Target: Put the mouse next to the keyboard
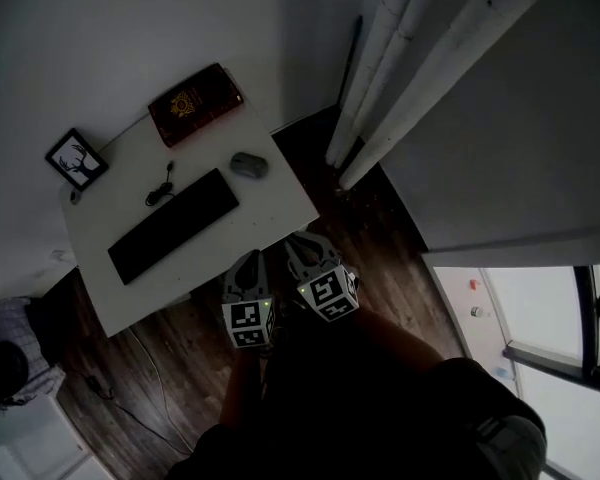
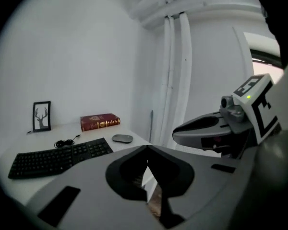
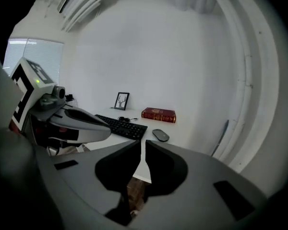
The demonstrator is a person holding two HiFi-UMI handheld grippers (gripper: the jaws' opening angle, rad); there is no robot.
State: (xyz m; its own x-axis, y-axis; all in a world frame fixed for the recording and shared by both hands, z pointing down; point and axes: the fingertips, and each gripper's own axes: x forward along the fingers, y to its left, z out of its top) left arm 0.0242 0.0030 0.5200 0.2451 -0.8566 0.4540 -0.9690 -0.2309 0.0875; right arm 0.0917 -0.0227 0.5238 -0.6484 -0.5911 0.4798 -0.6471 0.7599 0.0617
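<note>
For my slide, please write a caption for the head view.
Grey oval mouse beside a black keyboard on a white desk, red book behind.

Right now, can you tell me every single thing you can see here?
table: 1, white, against the wall
keyboard: 1, black, middle of the table
mouse: 1, grey, by the keyboard's end, not touching it
book: 1, dark red, the table's far corner
framed picture: 1, black frame, by the wall
cable: 1, black, coiled behind the keyboard
curtains: white, right of the table
floor: dark wood
window: 1, bright, beyond the curtains
left gripper: 1, grey, jaws shut, empty
right gripper: 1, grey, jaws closing, nothing between
</note>
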